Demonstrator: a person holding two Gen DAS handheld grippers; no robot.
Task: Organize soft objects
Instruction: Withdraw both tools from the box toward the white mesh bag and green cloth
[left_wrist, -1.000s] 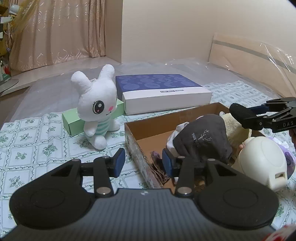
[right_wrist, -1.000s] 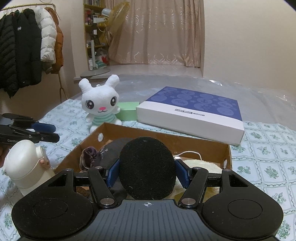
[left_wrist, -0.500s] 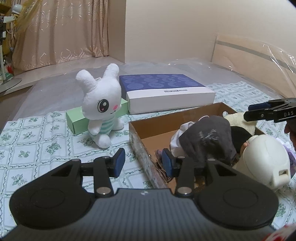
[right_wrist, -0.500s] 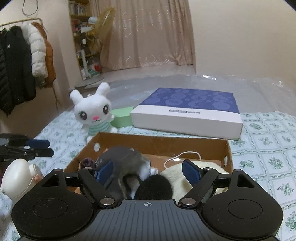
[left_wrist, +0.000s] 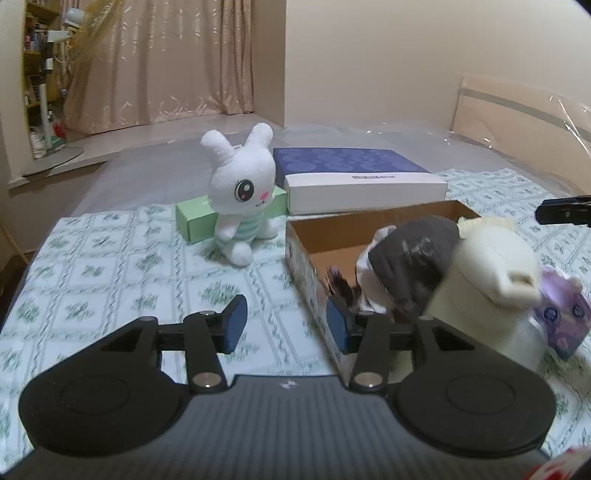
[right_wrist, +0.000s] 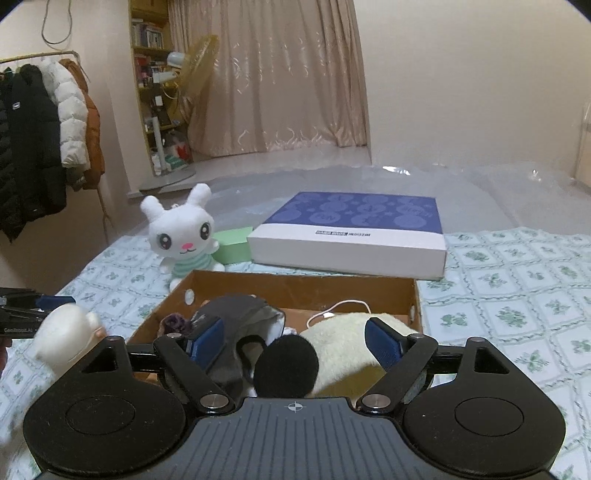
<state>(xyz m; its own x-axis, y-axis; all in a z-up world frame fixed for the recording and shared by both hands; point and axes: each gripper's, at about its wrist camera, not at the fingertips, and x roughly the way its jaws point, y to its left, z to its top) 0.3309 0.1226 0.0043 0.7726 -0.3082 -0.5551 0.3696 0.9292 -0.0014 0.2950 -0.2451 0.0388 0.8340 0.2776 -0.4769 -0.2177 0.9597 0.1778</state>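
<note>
Now both grippers' jaws spread, empty: right gripper (right_wrist: 293, 341) w/ jaws just widened, over cardboard box (right_wrist: 295, 286).

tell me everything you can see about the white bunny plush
The white bunny plush is a soft, fuzzy toy with two upright ears, big dark eyes, a pink nose, a small smile and a mint-striped shirt. It sits upright on the floral bedsheet, facing the cameras, beyond the cardboard box and apart from it. A green box lies right behind it, seemingly touching its back. Neither gripper is near it.
</note>
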